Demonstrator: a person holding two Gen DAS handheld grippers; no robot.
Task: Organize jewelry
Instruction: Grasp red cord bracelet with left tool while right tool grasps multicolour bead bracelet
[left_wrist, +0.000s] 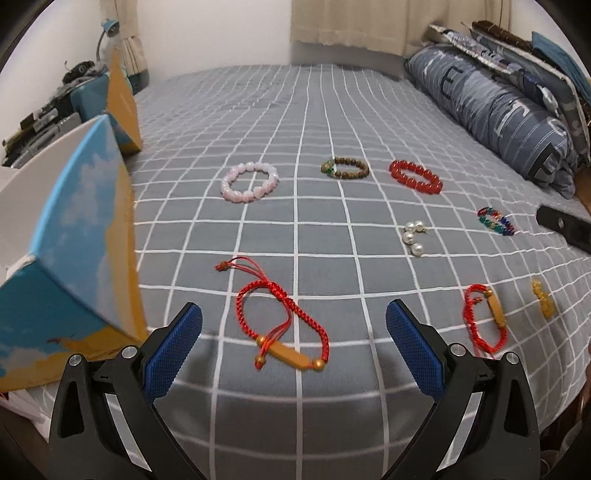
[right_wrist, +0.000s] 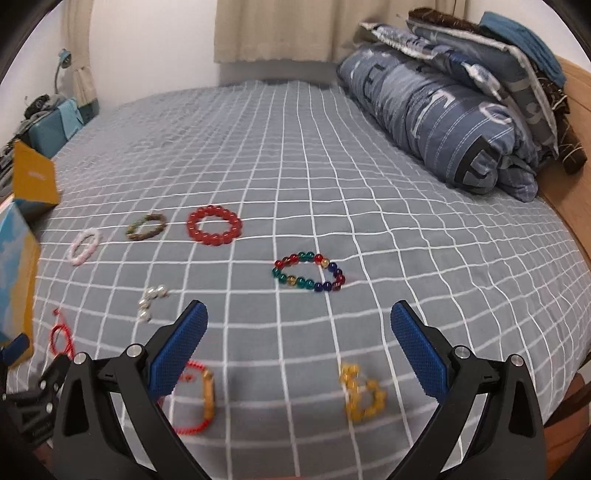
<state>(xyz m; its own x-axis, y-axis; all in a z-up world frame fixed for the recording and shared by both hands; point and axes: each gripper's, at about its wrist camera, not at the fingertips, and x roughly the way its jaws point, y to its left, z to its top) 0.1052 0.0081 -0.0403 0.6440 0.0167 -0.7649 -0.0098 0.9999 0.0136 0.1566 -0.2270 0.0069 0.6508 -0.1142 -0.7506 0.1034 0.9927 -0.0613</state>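
Observation:
Several bracelets lie on the grey checked bedsheet (left_wrist: 295, 110). My left gripper (left_wrist: 293, 321) is open just above a red cord bracelet with a wooden bar (left_wrist: 284, 325). An open blue and yellow box (left_wrist: 74, 258) stands to its left. Farther off lie a pink bead bracelet (left_wrist: 250, 182), a brown bead bracelet (left_wrist: 345, 168), a red bead bracelet (left_wrist: 416, 176), pearls (left_wrist: 414, 236), a multicoloured bracelet (left_wrist: 495, 220) and a second red cord bracelet (left_wrist: 484, 321). My right gripper (right_wrist: 299, 325) is open, with a yellow bead bracelet (right_wrist: 364, 393) below it and the multicoloured bracelet (right_wrist: 310, 272) ahead.
A folded blue quilt (right_wrist: 436, 110) and stacked bedding lie along the right side by a wooden headboard (right_wrist: 569, 147). The box lid (left_wrist: 123, 107) stands at the bed's left edge, with a cluttered shelf (left_wrist: 40, 118) beyond. Curtains (right_wrist: 277, 29) hang at the back wall.

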